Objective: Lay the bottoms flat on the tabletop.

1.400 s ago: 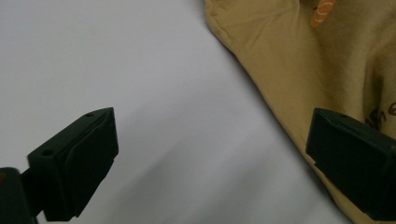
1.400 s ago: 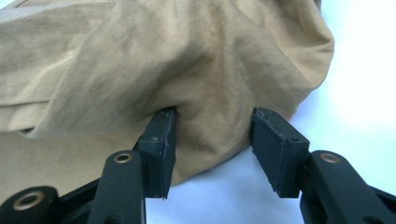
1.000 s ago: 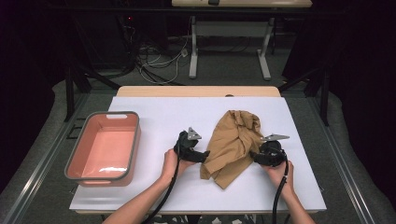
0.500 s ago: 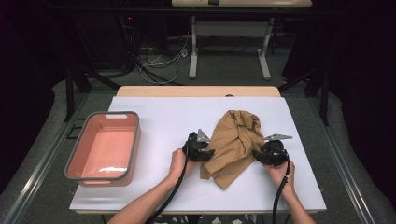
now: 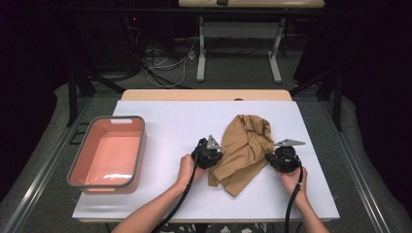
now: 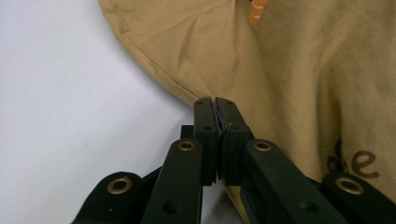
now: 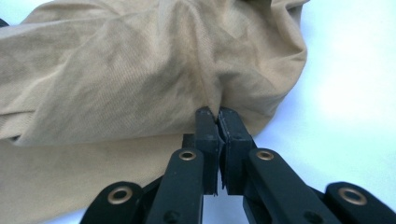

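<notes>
Nearest, at the tan garment's [image 5: 245, 148] left edge, left hand-held gripper [image 6: 215, 103] clamped on the hem, jaws just drawn together with a fold of cloth pinched between. At the garment's right edge, right hand-held gripper [image 7: 215, 113] likewise just closed and clamped on a bunched ridge of the fabric. Between both, the garment itself, crumpled on the white desk [image 5: 175, 121], dark lettering near its lower corner in the left gripper view. Well left of the garment, a pink tub [image 5: 141, 145] with grey rim. Beyond the garment, bare desk, then cables on the floor.
</notes>
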{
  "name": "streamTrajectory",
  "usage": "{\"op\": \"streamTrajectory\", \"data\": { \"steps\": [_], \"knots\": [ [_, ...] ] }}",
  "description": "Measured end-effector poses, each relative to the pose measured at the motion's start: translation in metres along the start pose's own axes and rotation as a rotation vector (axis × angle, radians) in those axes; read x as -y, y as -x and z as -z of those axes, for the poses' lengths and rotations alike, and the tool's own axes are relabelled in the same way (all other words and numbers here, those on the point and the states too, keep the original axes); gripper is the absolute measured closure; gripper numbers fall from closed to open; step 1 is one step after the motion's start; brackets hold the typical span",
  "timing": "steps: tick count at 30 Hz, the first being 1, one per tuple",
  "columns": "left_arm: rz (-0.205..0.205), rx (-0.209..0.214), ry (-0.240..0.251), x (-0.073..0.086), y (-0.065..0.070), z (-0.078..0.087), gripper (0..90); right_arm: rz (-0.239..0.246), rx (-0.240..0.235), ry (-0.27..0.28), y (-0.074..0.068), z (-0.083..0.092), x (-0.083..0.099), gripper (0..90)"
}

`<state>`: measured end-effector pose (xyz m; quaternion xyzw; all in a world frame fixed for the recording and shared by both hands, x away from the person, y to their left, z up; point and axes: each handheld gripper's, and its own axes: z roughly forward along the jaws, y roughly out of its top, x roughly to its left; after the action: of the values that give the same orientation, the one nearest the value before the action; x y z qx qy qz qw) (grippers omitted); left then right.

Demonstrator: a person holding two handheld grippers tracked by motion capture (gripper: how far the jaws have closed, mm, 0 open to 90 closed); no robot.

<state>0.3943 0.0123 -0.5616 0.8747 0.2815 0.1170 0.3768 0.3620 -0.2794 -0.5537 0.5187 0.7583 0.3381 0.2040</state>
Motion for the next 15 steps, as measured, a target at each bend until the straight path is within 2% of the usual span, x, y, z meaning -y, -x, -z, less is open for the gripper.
{"op": "streamTrajectory", "data": {
  "steps": [1, 3, 8, 15],
  "knots": [
    [-0.004, -0.007, 0.005, 0.001, -0.002, 0.002, 88.2, 0.005, 0.002, -0.001, 0.000, 0.001, 0.000, 88.3],
    [0.013, -0.008, 0.016, 0.004, -0.005, 0.005, 88.2, 0.010, 0.006, 0.000, 0.001, 0.002, -0.001, 88.3],
    [0.009, -0.034, 0.030, 0.010, -0.010, 0.014, 88.3, 0.008, 0.010, 0.001, 0.000, 0.004, -0.002, 88.3],
    [0.009, -0.069, 0.048, 0.020, -0.018, 0.029, 88.4, 0.047, 0.033, 0.006, -0.003, 0.006, -0.004, 88.4]
  ]
}}
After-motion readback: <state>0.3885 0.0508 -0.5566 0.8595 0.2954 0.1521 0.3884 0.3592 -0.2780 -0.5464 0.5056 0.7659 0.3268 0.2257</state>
